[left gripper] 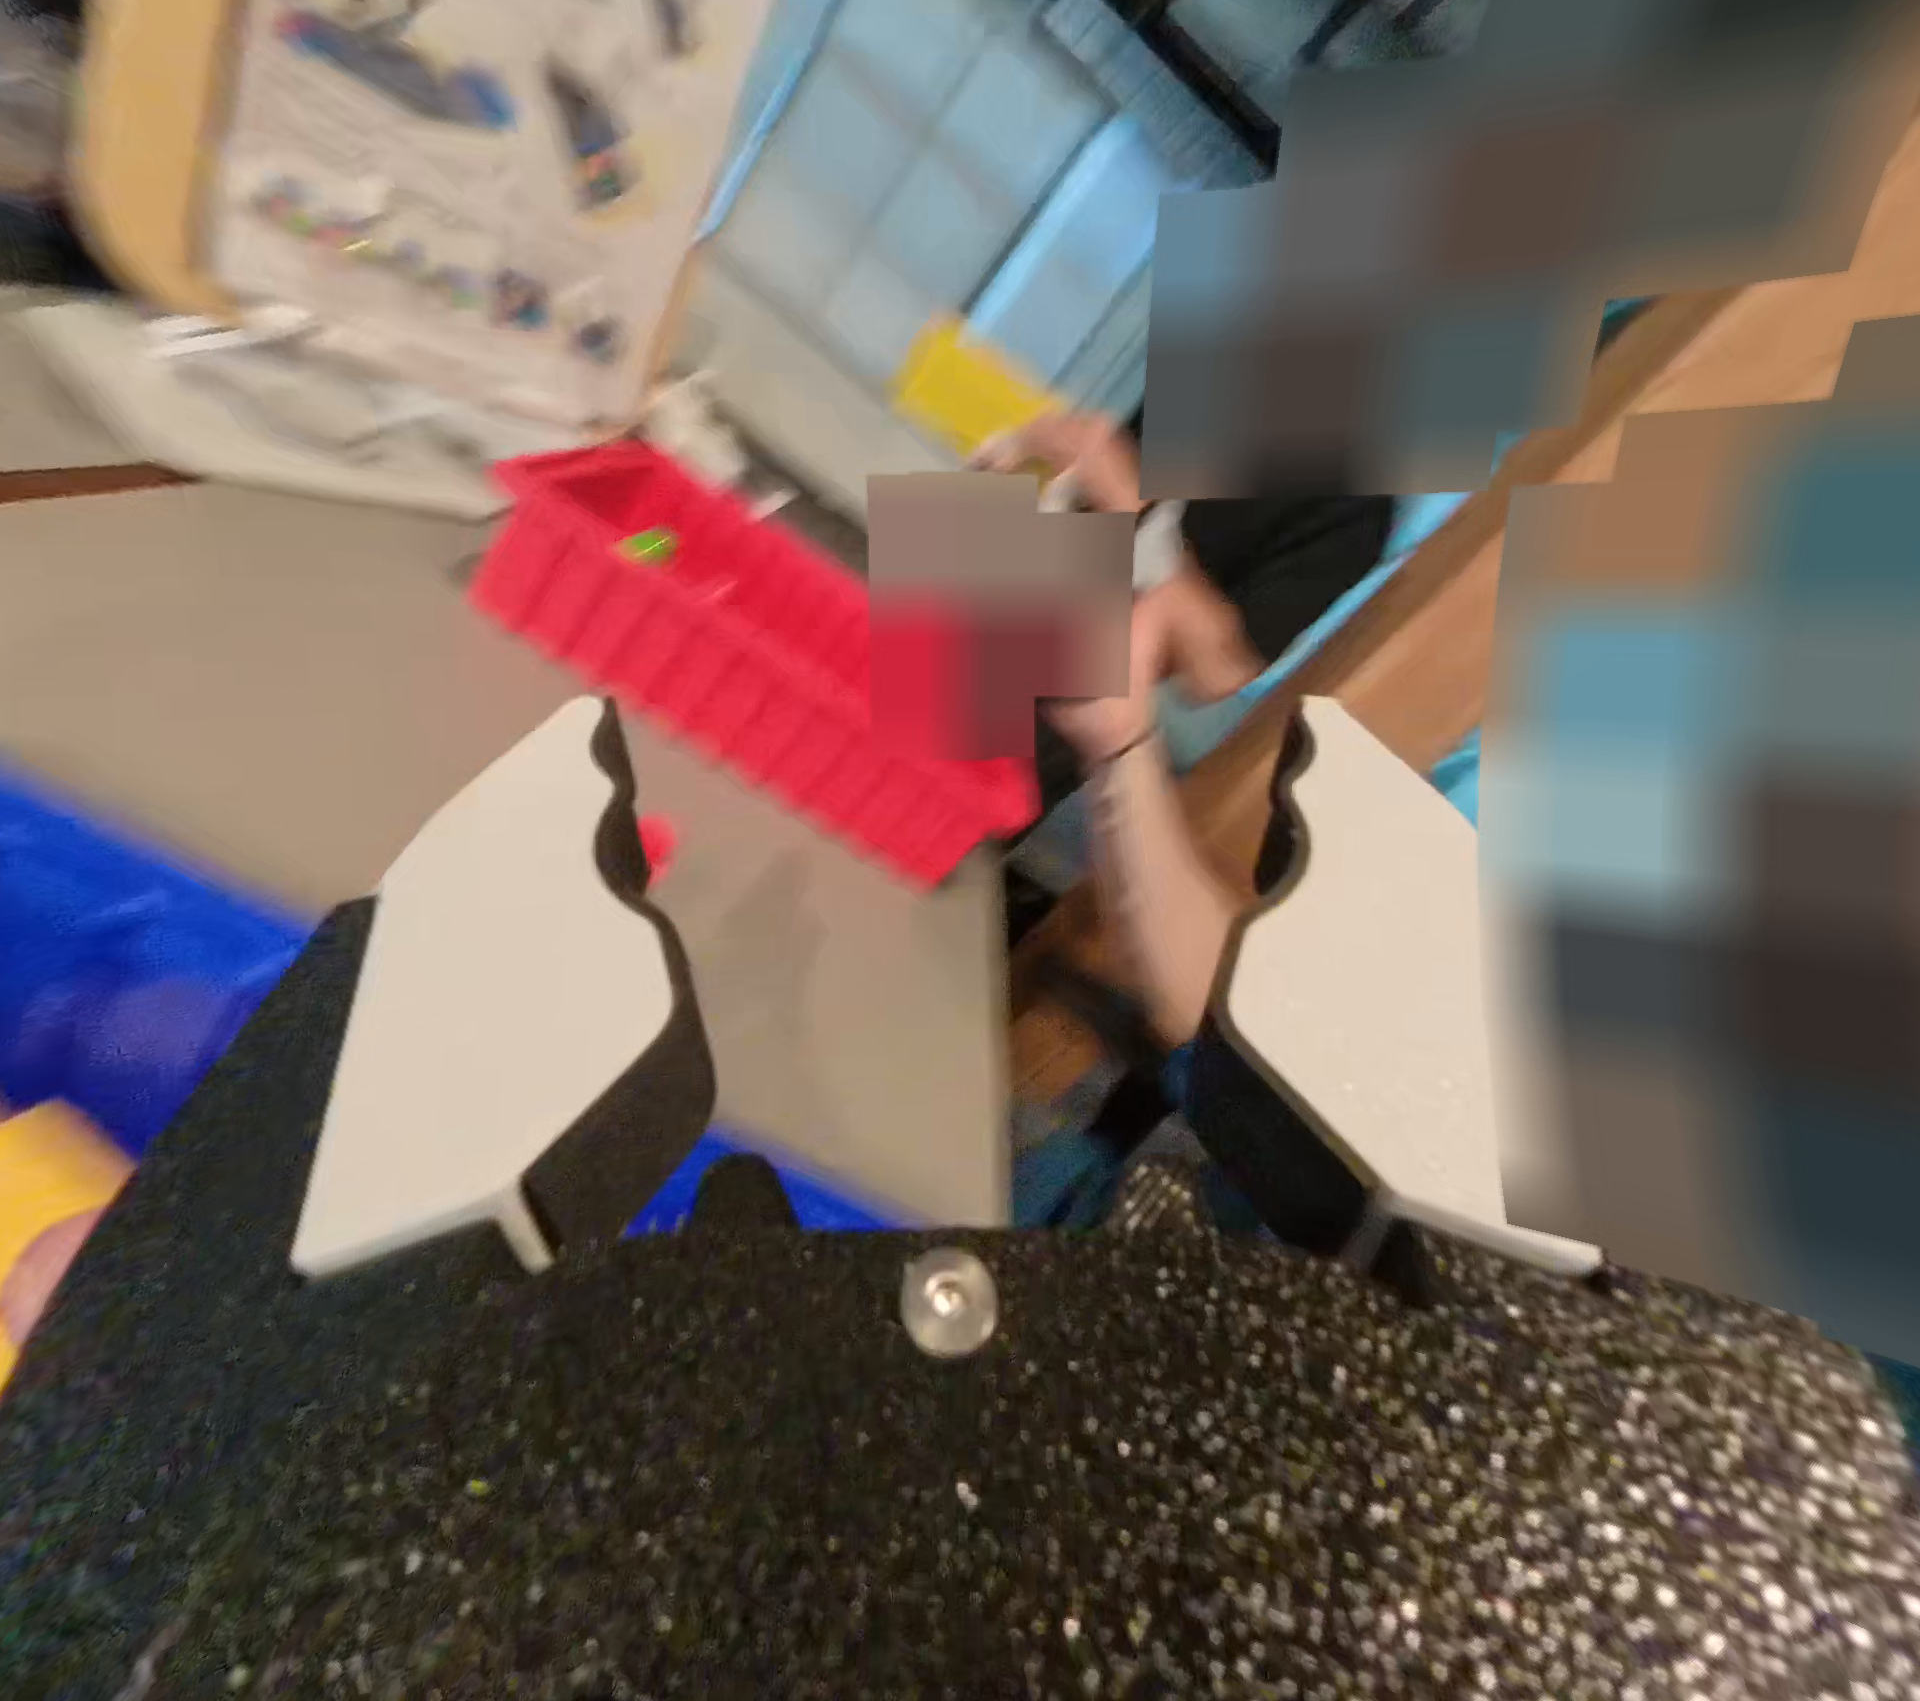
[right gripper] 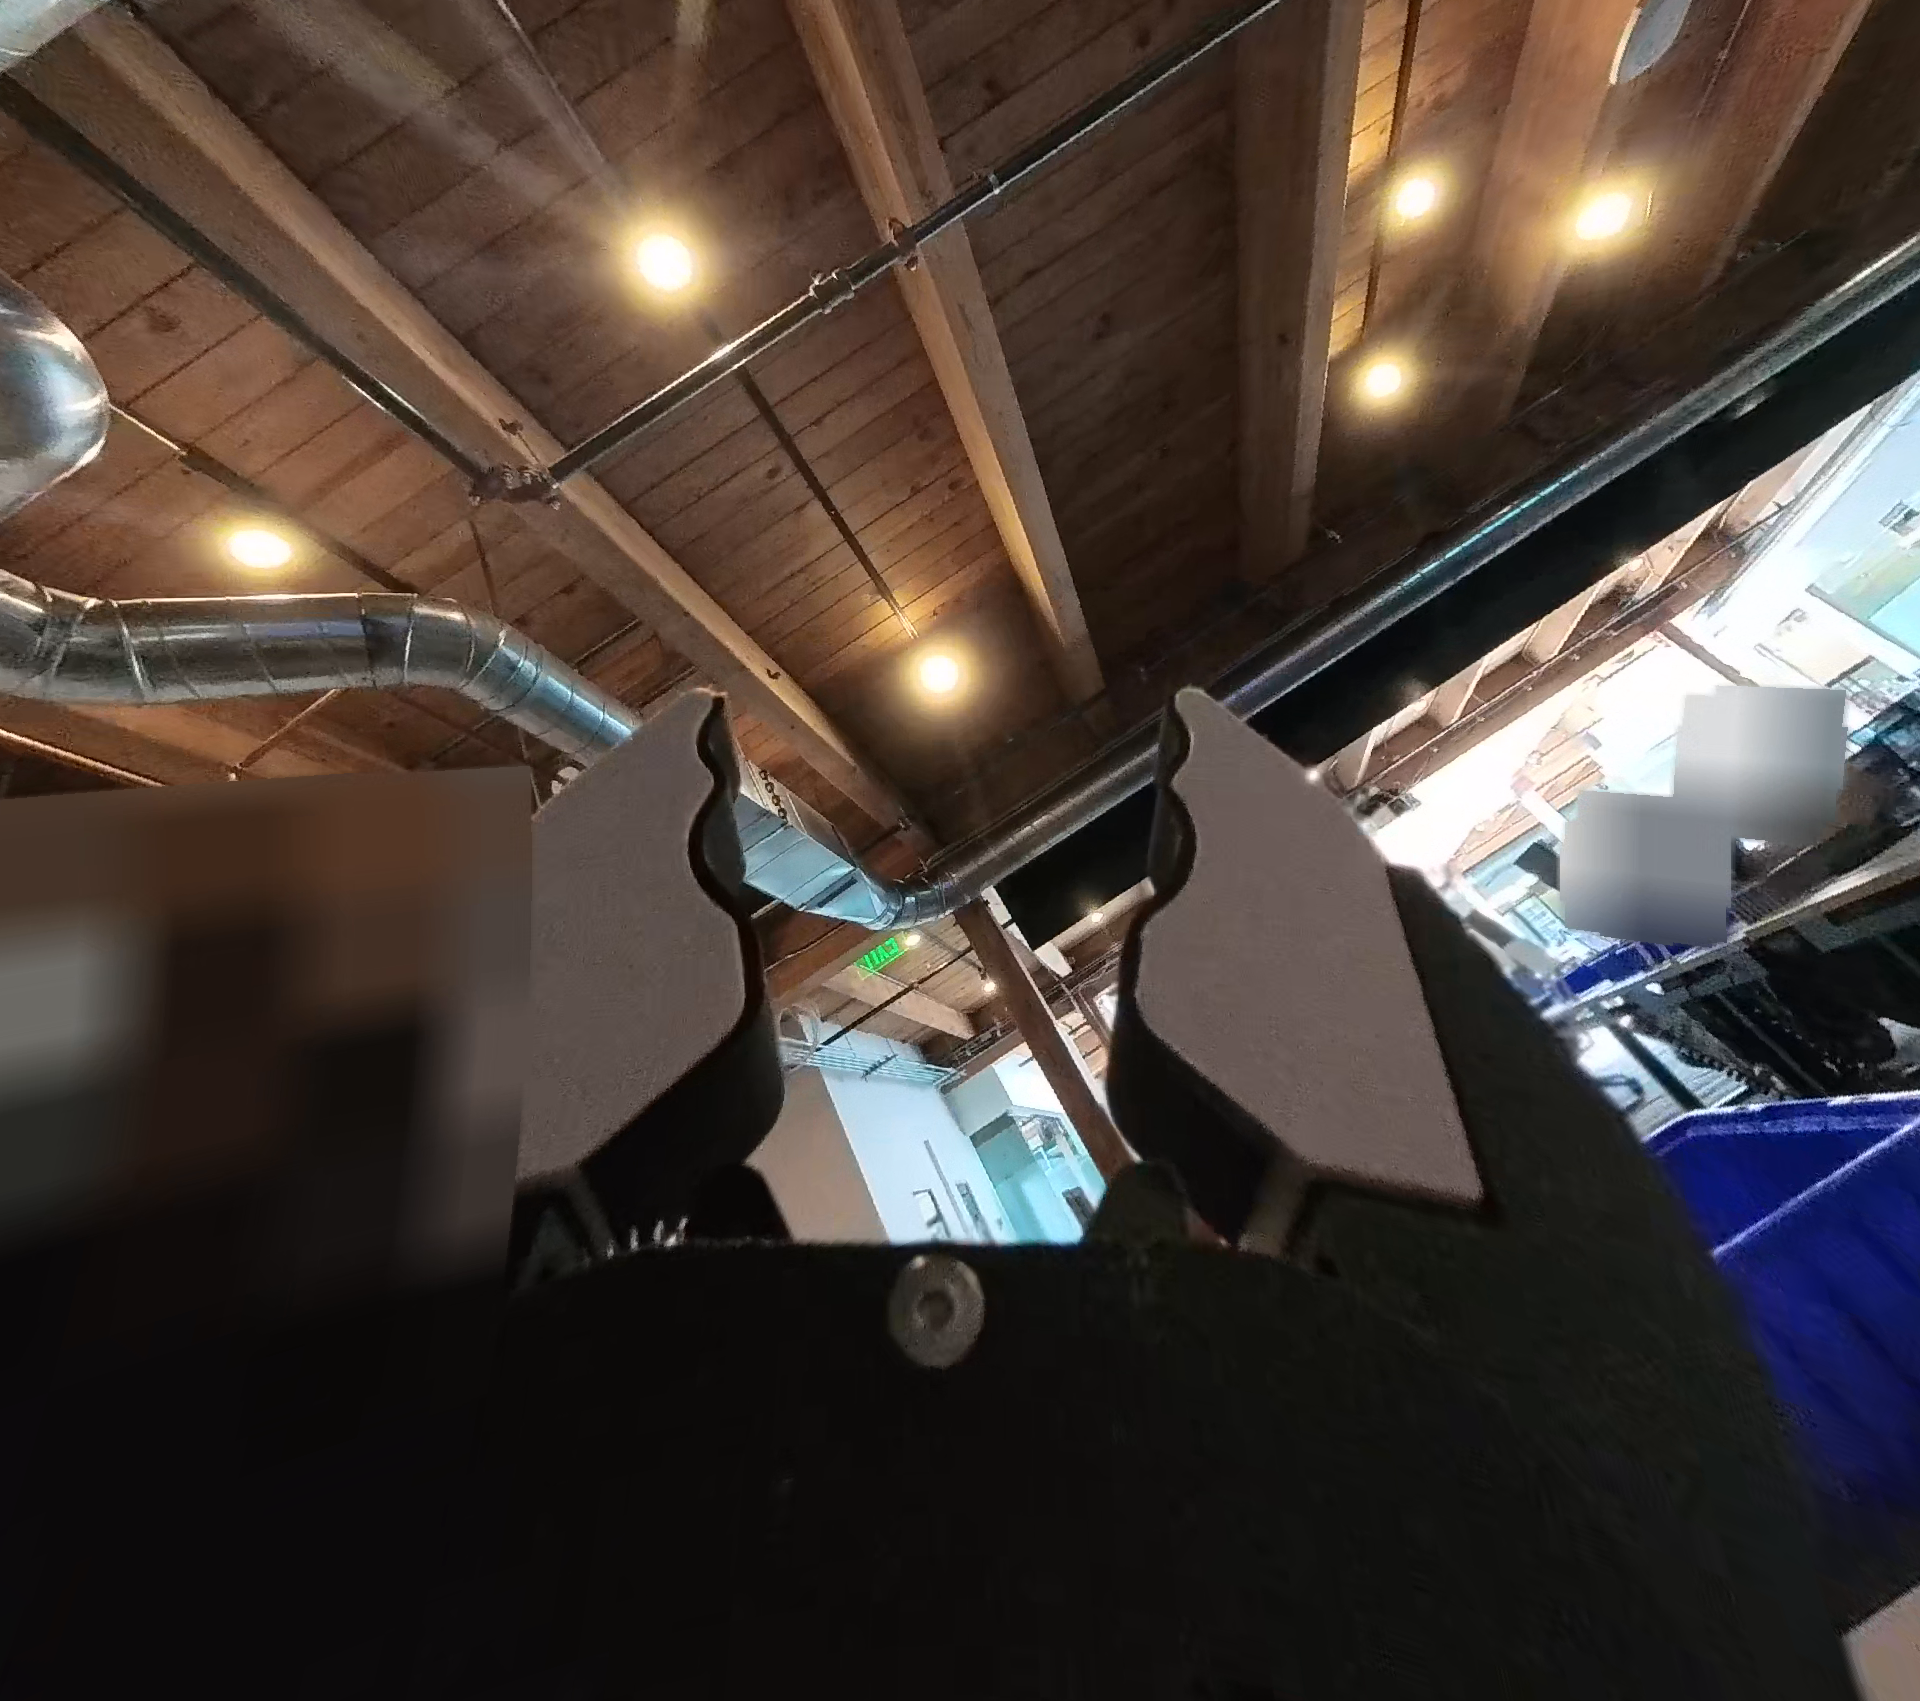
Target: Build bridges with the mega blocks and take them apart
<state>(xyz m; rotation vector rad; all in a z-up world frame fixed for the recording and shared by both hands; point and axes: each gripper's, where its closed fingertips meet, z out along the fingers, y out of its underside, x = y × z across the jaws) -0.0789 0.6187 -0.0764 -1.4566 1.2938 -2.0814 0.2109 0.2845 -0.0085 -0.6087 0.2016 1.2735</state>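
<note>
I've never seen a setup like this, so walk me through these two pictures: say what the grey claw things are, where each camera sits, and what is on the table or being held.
The grey claws are two-finger grippers that a person holds, one in each hand; there is no robot arm. A camera on each looks forward along its fingers.

The left wrist view is blurred. The left gripper is open and holds nothing. Beyond it a red bin sits on a grey table; something small and green lies inside, too blurred to identify. A blue bin is at lower left and a cardboard box with printed pictures stands behind.

The right wrist view points upward: the right gripper, also open and empty, faces a wooden ceiling with lamps and metal ducts. A blue bin shows at right.
</note>
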